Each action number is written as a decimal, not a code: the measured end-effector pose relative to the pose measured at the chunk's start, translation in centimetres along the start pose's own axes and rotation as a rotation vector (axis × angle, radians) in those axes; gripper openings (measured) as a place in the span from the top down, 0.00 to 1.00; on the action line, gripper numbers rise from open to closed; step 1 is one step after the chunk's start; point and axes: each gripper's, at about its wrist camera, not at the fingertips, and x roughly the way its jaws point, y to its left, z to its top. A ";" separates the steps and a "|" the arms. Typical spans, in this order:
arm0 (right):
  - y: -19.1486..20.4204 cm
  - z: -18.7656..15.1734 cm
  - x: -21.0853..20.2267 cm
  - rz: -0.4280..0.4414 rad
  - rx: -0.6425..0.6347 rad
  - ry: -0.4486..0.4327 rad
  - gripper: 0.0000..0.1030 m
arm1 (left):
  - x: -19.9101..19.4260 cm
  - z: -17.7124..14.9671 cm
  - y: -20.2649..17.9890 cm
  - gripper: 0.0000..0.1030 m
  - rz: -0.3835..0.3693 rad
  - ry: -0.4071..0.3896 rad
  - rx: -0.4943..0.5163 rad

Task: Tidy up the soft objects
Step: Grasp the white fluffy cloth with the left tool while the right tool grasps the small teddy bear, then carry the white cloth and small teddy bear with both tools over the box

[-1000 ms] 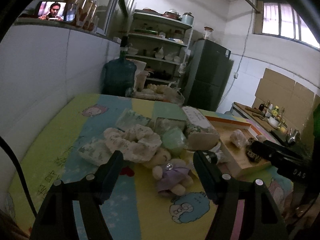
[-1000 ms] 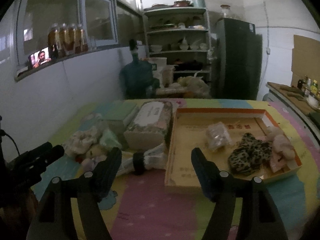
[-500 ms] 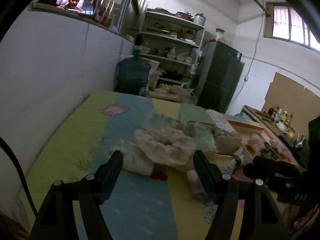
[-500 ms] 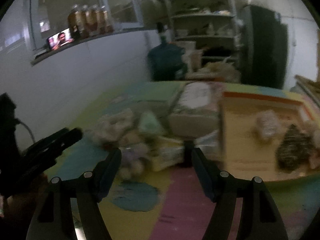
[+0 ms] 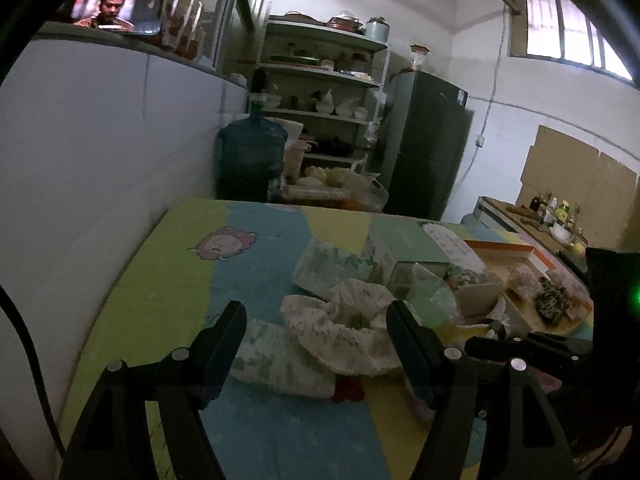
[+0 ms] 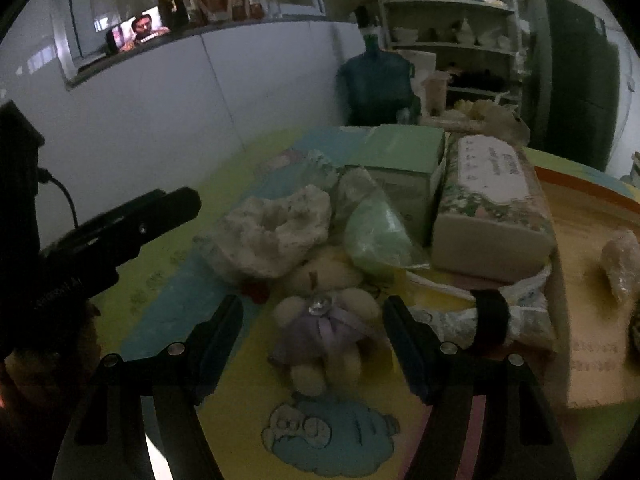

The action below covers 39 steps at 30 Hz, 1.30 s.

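Note:
In the right wrist view a small cream plush bear (image 6: 324, 332) in a purple dress lies on the colourful mat. My right gripper (image 6: 312, 328) is open, its fingers standing either side of the bear with gaps. A white fluffy scrunchie (image 5: 344, 328) rests on a soft tissue pack (image 5: 276, 360). My left gripper (image 5: 316, 332) hovers open just in front of both, nothing pressed between its fingers. The scrunchie (image 6: 276, 232) also shows behind the bear. An orange-rimmed tray (image 6: 580, 184) at the right holds a leopard-print item (image 5: 552, 300) and a pale bundle (image 6: 620, 264).
Behind the soft things stand a green box (image 6: 400, 160), a floral tissue pack (image 6: 488, 208) and a pale green bag (image 6: 376, 236). A rolled cloth with a black band (image 6: 488, 320) lies by the tray. A white wall runs along the left; a water jug (image 5: 252, 156) is at the back.
My right gripper swung left and down from the tray to the plush bear. My left gripper shifted left, so the scrunchie sits between its fingers and the bear has left its view.

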 end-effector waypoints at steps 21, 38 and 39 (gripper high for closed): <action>-0.2 -0.3 3.3 -0.001 -0.013 0.083 0.31 | 6.5 -0.3 0.9 0.82 -0.062 0.165 -0.057; 0.4 -1.0 1.4 0.011 -0.014 0.048 0.49 | 2.0 -0.1 -0.8 0.90 -0.022 0.026 -0.022; 0.4 -1.0 1.2 0.013 -0.016 0.044 0.49 | 1.5 0.0 -0.9 0.90 -0.016 0.011 -0.019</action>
